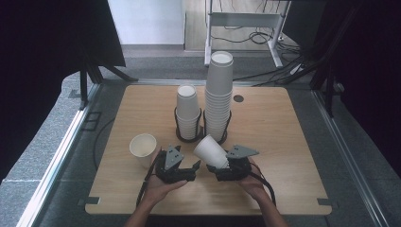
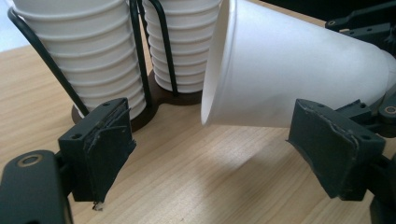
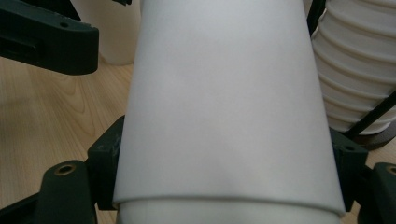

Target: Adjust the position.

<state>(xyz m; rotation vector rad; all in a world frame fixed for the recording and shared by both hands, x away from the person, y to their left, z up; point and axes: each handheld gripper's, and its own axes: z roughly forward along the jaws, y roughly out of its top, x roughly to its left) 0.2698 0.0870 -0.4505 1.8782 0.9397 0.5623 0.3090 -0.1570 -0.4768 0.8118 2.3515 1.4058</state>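
Writing or print appears on none of the cups: every one is plain white paper, smooth-walled and tapered, with a rolled lip. The right tongs (image 1: 221,166) pinch one such paper cup (image 1: 210,150) by its narrow base end, their black pads pressed flat against both sides of its wall, so the cup is carried tilted with its open mouth turned up and away toward the left, just in front of the cup holder (image 1: 201,137). In the right gripper view the held cup's matte wall shows a thin seam line near the bottom where a second cup layer seems to sit nested inside it. The left tongs (image 1: 189,169) stand spread with nothing between them; their dark rubbery pads (image 2: 100,149) look worn and frayed at the edges, and they sit just beside the held cup's mouth without touching it. Behind, a black wire holder on a round dark base carries two stacks: a short stack (image 1: 187,111) on the left and a tall stack (image 1: 219,92) on the right, their rims forming even ridges. A single upright cup (image 1: 143,149) stands alone on the pale wood-grain tabletop (image 1: 283,142), left of the left hand. A small dark round hole (image 1: 238,99) marks the tabletop near the tall stack.
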